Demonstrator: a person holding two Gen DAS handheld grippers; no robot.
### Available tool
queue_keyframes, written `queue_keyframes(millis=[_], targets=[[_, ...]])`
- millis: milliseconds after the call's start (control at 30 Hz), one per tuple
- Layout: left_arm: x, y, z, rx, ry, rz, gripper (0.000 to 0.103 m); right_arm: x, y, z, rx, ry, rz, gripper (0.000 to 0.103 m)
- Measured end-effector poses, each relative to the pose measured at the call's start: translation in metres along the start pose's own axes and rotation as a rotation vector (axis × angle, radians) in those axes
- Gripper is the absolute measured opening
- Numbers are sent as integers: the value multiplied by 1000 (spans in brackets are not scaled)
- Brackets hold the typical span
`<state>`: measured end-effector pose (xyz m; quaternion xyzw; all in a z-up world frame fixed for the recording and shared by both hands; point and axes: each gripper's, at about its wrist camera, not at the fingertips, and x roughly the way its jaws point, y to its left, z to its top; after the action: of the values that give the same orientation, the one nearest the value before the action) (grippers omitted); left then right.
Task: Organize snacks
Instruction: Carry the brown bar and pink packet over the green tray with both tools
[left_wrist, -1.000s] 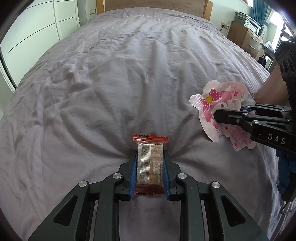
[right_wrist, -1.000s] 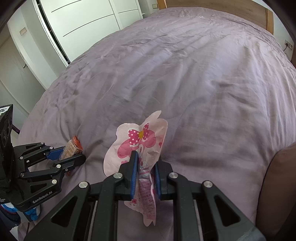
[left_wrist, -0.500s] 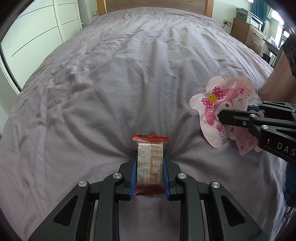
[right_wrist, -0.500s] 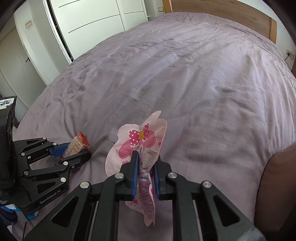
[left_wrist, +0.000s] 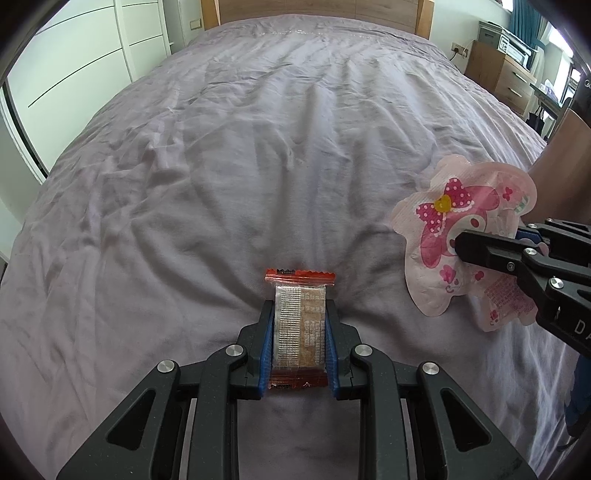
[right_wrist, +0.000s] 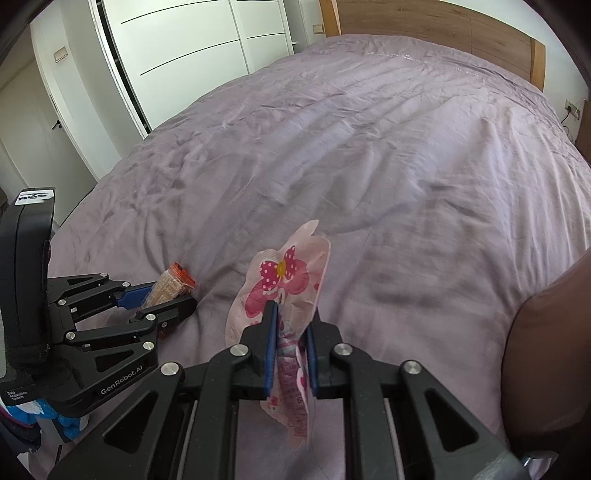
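My left gripper (left_wrist: 299, 314) is shut on a small clear cracker packet with red ends (left_wrist: 300, 325), held low over the purple bedspread (left_wrist: 258, 147). It also shows at the left of the right wrist view (right_wrist: 173, 291), with the packet (right_wrist: 168, 286) between its blue pads. My right gripper (right_wrist: 291, 314) is shut on a pink cartoon-shaped snack pouch (right_wrist: 284, 284), held upright above the bed. In the left wrist view the pouch (left_wrist: 461, 240) and the right gripper (left_wrist: 480, 247) are at the right.
White wardrobe doors (right_wrist: 192, 48) stand to the left of the bed. A wooden headboard (left_wrist: 317, 9) is at the far end. A wooden nightstand (left_wrist: 498, 74) is at the far right. A brown object (right_wrist: 550, 350) is near the right edge.
Both grippers have risen slightly and tilted up, so more of the headboard and wardrobe shows. The pouch and cracker packet stay gripped.
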<state>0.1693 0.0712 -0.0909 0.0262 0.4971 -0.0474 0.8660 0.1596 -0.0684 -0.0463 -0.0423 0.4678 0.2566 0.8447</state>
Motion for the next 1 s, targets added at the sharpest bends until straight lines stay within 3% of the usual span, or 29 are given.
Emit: queue_keyframes(millis=[433, 1000], targets=[[-26, -7, -8, 16, -21, 6, 20, -31, 13, -11, -5, -15, -25, 0], [-89, -32, -47, 46, -58, -36, 20, -102, 28, -74, 54, 11, -55, 0]])
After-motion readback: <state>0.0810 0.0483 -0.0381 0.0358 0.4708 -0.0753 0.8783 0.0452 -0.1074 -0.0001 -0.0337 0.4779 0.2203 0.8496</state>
